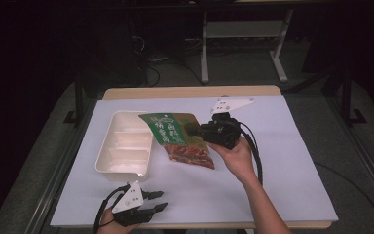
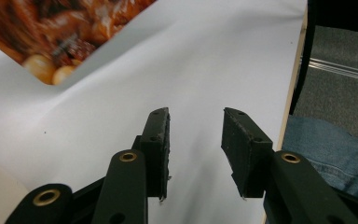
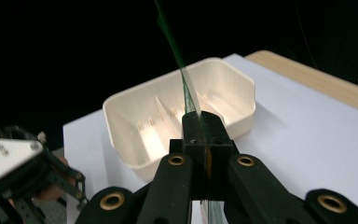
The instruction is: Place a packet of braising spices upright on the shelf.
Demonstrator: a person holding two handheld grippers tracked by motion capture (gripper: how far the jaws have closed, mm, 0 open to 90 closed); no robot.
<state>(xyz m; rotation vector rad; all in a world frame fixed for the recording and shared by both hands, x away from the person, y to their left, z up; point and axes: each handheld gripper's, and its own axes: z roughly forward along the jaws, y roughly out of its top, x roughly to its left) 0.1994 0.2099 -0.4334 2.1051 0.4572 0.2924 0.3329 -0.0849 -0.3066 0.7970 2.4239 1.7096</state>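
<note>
Jaws clamp a thin pouch (image 3: pixel 186 88) edge-on (cream tray (image 3: pixel 142 109) behind).

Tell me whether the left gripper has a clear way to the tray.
Probably yes. The left gripper is open and empty, with bare table between it and the tray; the pouch in the right gripper is off to the side.

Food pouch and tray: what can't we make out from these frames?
- Pouch: print too small to read in the high view; edge-on in the right gripper view, cut off by the frame in the left gripper view.
- Tray: right side hidden behind the pouch in the high view.
- Right gripper: jaw tips lost against the pouch there.
</note>
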